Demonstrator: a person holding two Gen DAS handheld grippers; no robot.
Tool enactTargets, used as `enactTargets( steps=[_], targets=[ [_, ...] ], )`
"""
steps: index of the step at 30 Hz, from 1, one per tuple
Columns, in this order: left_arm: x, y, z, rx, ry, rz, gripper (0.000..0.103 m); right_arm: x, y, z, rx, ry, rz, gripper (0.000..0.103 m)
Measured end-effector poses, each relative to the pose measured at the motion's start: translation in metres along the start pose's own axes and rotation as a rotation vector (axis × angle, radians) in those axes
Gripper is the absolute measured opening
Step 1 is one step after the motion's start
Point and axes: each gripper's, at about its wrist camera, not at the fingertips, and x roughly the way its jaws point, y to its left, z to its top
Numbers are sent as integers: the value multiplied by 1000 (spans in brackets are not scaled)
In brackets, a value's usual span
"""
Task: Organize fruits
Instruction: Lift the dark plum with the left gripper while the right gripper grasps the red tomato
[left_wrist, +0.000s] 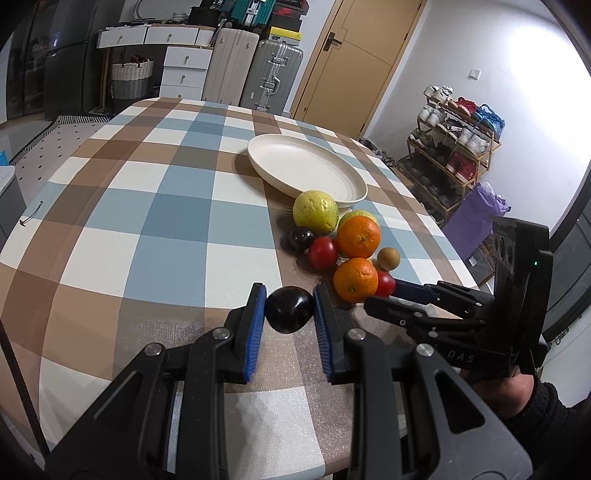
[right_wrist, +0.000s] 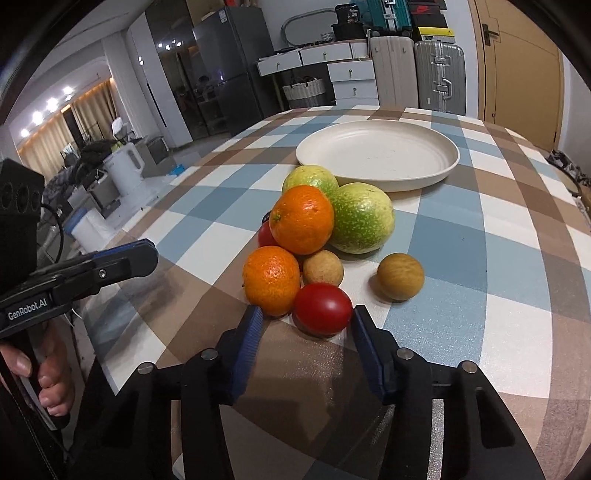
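Two grippers (left_wrist: 289, 308) (right_wrist: 307, 325) angled down, fruit-flanking.

Beyond my checked tablecloth (left_wrist: 147, 206), far suitcases (left_wrist: 271, 75) and white drawers (left_wrist: 184, 70) stand left of the wooden door (left_wrist: 354, 62). A shoe rack (left_wrist: 454, 147) lines the right wall; a dark fridge (right_wrist: 225, 70) stands far left.

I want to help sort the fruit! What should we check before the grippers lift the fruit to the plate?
1. Left gripper shut on the plum: ok.
2. Right gripper around the tomato: ok.
3. Right pads pressing the tomato: not ok, a gap shows on the left pad's side.
4. Plate has room: ok, nothing is in it.
5. Path to the plate: not ok, the piled oranges and green fruits stand between.
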Motion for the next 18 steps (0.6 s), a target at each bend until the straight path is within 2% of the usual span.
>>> enactTargets(
  steps=[3,9,12,18],
  targets=[
    [1,-1,0,-4,5,1,23,-2,-7,-1,33,-5,42,44],
    [1,-6,0,6,4,8,23,-5,-14,-2,63,-16,72,43],
    [2,-10,1,14,6,13,23,-3,-16,-1,76,-12,69,33],
    [2,-18,2,28,10,28,23,-3,-18,1,85,-9,81,30]
  ],
)
